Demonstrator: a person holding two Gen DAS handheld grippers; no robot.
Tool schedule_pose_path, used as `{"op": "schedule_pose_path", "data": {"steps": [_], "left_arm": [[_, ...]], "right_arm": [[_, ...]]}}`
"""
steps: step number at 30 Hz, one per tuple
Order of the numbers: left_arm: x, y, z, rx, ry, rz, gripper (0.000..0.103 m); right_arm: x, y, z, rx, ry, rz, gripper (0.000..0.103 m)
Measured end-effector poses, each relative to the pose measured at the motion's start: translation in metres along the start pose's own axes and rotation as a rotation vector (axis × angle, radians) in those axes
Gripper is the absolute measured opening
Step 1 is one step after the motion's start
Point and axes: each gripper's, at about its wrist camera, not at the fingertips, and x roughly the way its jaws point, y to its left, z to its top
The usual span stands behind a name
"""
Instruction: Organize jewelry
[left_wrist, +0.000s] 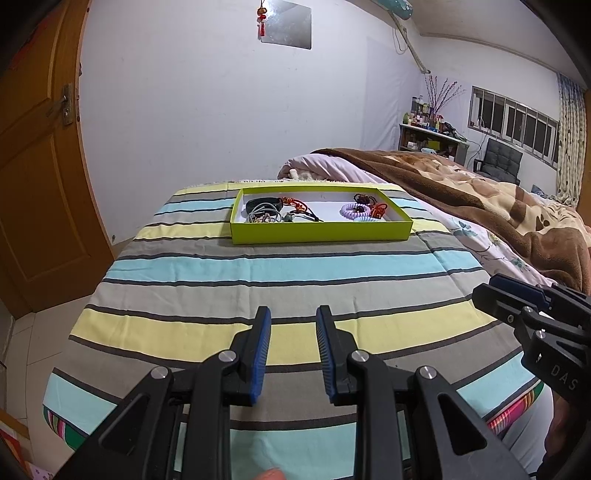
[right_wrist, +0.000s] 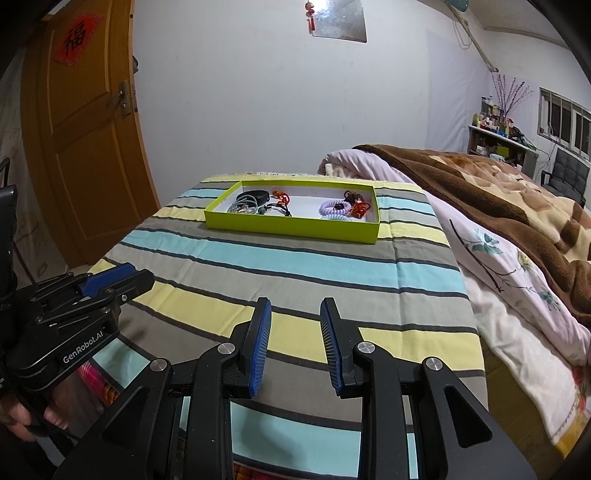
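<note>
Over the striped bedspread (left_wrist: 258, 266), the left gripper (left_wrist: 293, 321) at 7 o'clock and the right gripper (right_wrist: 295, 314) at 5 o'clock hover with fingers spread and empty, likely poised, while bracelets and hair ties sit in two clusters inside the shallow lime-green cardboard tray (left_wrist: 321, 230) at 12 o'clock.
</note>
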Motion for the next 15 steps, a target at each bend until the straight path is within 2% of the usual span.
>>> {"op": "schedule_pose_path", "data": {"steps": [15], "left_arm": [[0.0017,-0.0002,-0.0021,0.004,0.009,0.008,0.026]], "right_arm": [[0.0005,0.0005,-0.0002,0.001,0.007,0.003,0.028]]}}
